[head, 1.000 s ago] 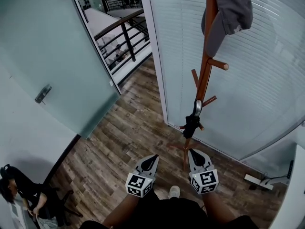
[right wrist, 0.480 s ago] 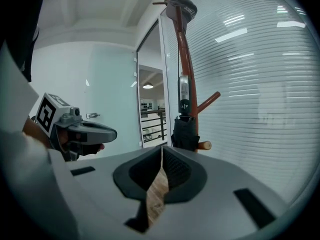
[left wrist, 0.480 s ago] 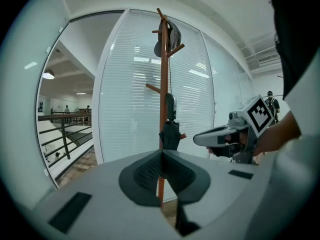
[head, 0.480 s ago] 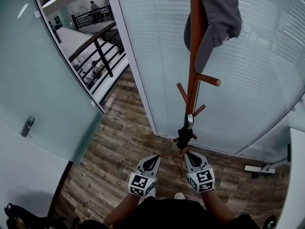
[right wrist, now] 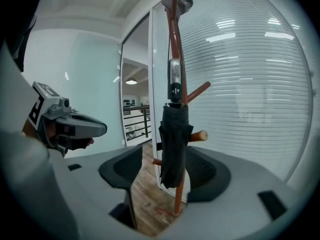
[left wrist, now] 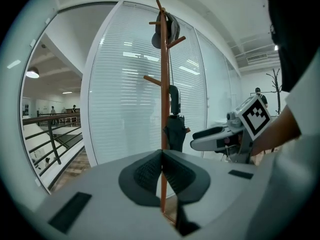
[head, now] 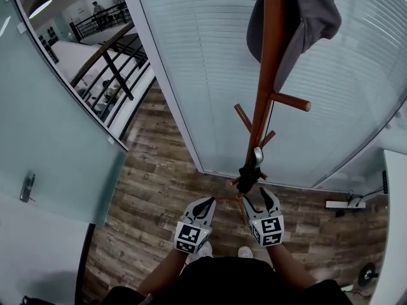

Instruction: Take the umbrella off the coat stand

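Observation:
A black folded umbrella [head: 248,175] with a silver handle [head: 257,154] hangs from a low peg of the brown wooden coat stand [head: 263,88]. A grey cap [head: 304,14] sits on the stand's top. My right gripper [head: 261,197] is open just short of the umbrella; its jaws have just been opening, with nothing pressed between them. In the right gripper view the umbrella [right wrist: 174,143] hangs in line with the gap of my right gripper [right wrist: 167,170], the pads clear of it. My left gripper [head: 206,204] is shut and empty, left of the stand [left wrist: 163,84].
A glass wall with white blinds [head: 210,62] stands right behind the coat stand. A frosted glass door [head: 44,138] is at the left, with a black railing [head: 108,62] beyond it. A white desk edge [head: 391,221] and a power strip [head: 342,204] lie at the right on the wooden floor.
Both grippers have come closer to the coat stand and the umbrella. The right gripper's jaws, shut before, now stand apart. The left gripper stays shut.

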